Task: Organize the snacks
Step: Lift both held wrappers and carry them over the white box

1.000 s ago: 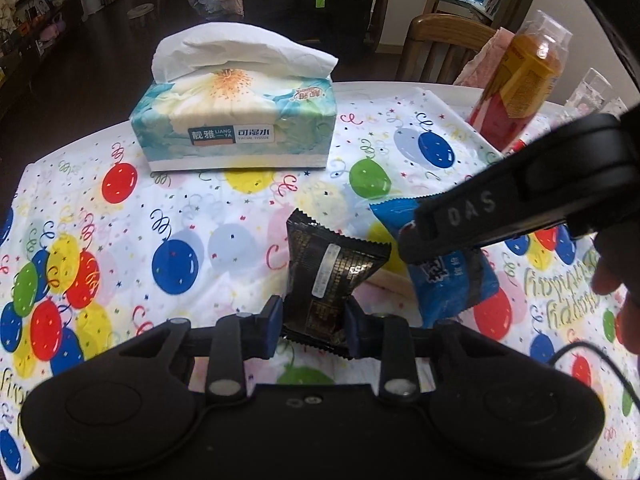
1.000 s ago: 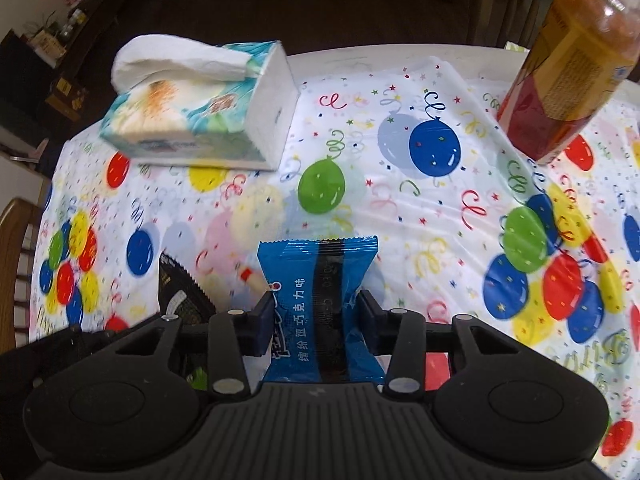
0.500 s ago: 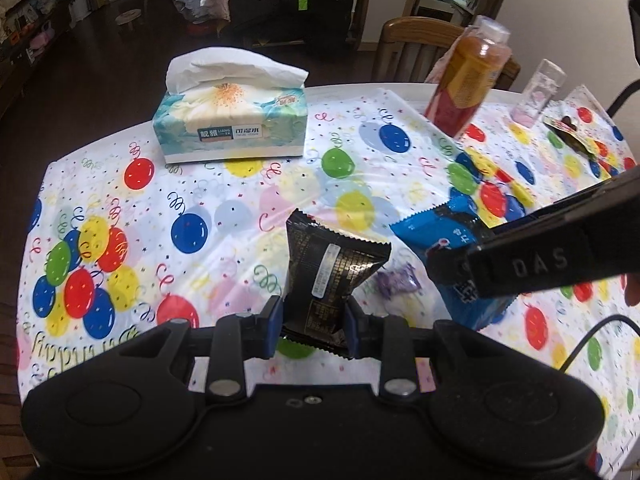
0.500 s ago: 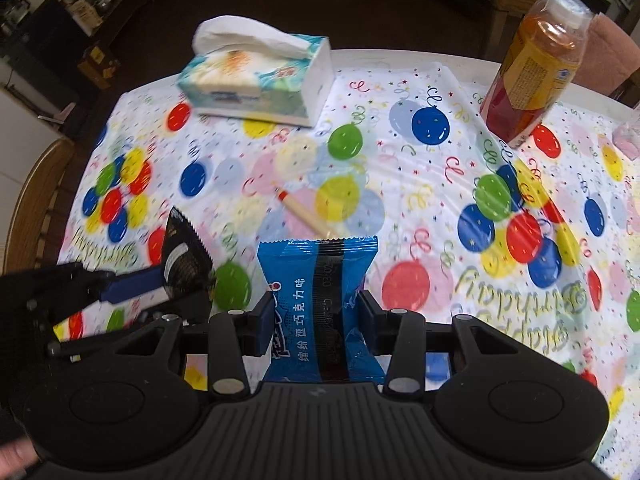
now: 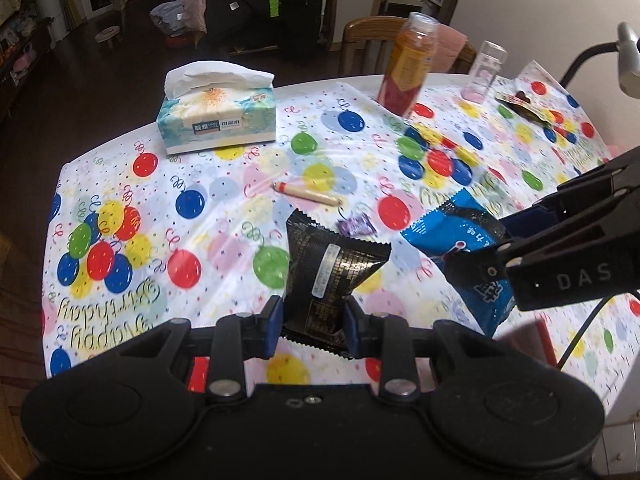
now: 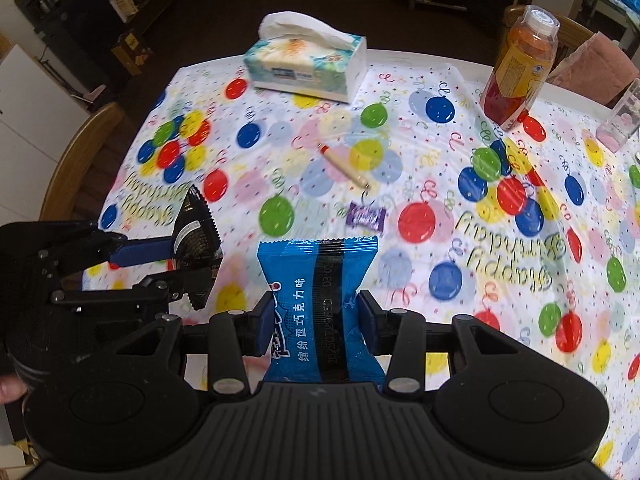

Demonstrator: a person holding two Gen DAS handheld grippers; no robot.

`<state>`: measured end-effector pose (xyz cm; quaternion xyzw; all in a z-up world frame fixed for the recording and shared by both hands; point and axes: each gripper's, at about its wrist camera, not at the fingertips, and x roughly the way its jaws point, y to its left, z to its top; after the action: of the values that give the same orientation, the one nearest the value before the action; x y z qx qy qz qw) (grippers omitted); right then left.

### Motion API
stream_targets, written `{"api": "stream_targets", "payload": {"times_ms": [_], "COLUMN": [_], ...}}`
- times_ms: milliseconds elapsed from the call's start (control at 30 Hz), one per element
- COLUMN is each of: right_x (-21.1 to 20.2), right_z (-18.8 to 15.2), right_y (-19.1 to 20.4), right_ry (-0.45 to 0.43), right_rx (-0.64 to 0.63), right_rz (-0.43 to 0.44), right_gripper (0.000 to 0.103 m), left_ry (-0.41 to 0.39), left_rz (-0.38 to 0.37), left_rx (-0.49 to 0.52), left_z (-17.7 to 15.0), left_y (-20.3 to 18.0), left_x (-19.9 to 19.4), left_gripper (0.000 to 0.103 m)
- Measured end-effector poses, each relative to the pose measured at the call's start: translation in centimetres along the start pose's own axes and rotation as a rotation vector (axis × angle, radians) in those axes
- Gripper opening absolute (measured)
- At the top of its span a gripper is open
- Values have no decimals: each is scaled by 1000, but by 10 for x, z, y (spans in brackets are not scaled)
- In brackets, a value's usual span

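Both grippers have lifted well clear of the balloon tablecloth (image 6: 520,240) since the earlier frames, so much more of the table shows, including a sausage stick (image 6: 345,166) and a purple candy (image 6: 366,216) at centre frame that the snacks had hidden.

I have the left gripper (image 5: 314,322) clamped narrow on the black snack packet (image 5: 328,276), which stands up lower centre of the left view. My right gripper (image 6: 316,322) is pinched on the blue chocolate snack packet (image 6: 318,300), lower centre of its own view.

As I judge it, two snacks are picked up but not yet placed; I see no container or sorted pile. The sausage stick, the purple candy and a dark wrapper (image 5: 524,106) at upper right are left. Tissue box (image 5: 218,120) and juice bottle (image 6: 518,72) sit untouched at the far edge.
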<state>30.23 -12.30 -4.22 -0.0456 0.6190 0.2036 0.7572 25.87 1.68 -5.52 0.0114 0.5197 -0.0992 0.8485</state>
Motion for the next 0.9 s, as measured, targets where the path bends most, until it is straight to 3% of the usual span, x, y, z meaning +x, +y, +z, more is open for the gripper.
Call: {"api": "stream_targets", "payload": {"times_ms": [467, 900], "right_x": [-32, -19], "right_z": [-85, -152], "right_y": [22, 18], "right_ry": [13, 78], "right_rx": [-18, 16], "right_rz": [13, 0], "right_gripper": [42, 42], "left_ry": [5, 68], "left_rz": [-43, -65], "left_rx": [106, 145], "left_z": [-60, -113], "left_y": [-30, -41], "left_x": [-54, -51], "left_gripper": [29, 29]}}
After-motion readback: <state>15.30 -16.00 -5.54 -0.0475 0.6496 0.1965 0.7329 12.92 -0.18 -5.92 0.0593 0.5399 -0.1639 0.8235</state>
